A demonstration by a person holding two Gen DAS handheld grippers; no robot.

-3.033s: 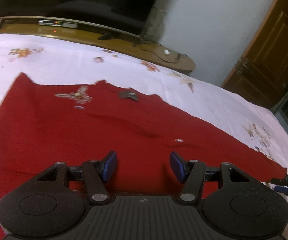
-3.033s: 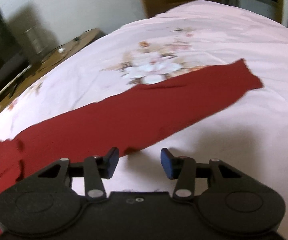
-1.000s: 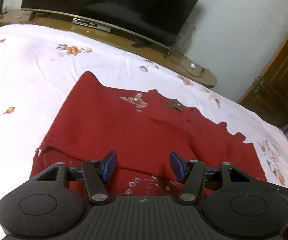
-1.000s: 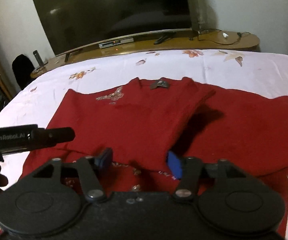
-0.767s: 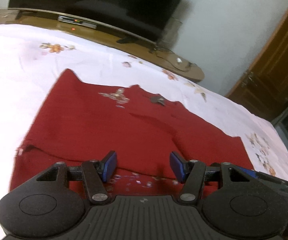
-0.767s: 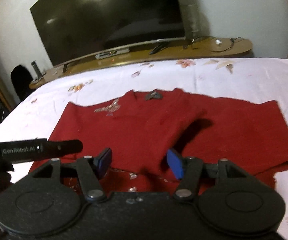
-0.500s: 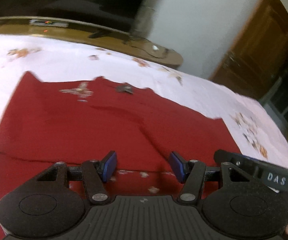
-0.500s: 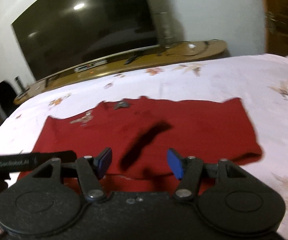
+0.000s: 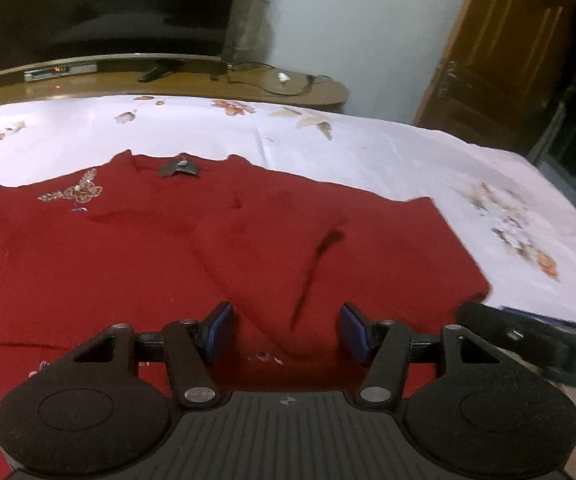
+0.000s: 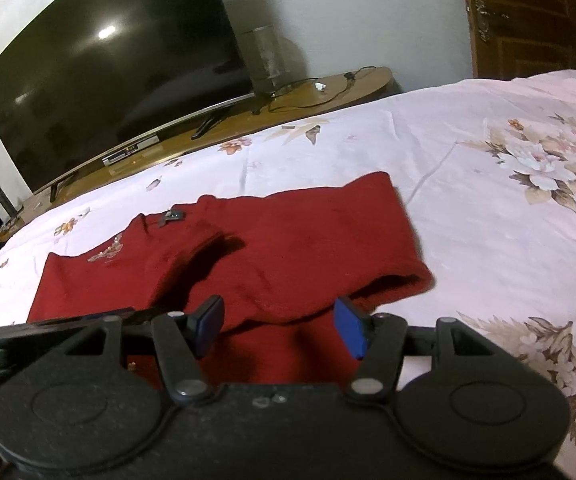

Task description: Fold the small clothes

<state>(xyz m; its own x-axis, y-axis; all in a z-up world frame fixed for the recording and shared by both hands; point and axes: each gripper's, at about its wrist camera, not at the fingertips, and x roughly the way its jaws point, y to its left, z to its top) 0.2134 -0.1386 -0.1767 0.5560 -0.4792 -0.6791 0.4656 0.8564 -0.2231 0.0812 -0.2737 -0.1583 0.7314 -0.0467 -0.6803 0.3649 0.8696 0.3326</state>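
Note:
A red knitted top (image 9: 99,264) lies flat on the bed, neck label away from me, a beaded motif near its left shoulder. One sleeve is folded inward across the body (image 9: 271,248). In the left wrist view my left gripper (image 9: 288,332) hovers over the lower hem, jaws open, nothing pinched between the blue pads. In the right wrist view the red top (image 10: 308,248) fills the middle, its right side edge folded. My right gripper (image 10: 279,324) is over the hem near that edge, open and holding nothing. The left gripper's body (image 10: 47,330) shows at the left.
The bed has a pale floral sheet (image 10: 508,208) with free room right of the top. Beyond the far edge stands a wooden TV bench (image 10: 328,88) with a large dark TV (image 10: 107,64) and cables. A wooden door (image 9: 500,48) is at the back right.
Both grippers have slid sideways to the right along the hem and rolled slightly. The top's right edge and the sheet beyond it have come into view. Both stay open.

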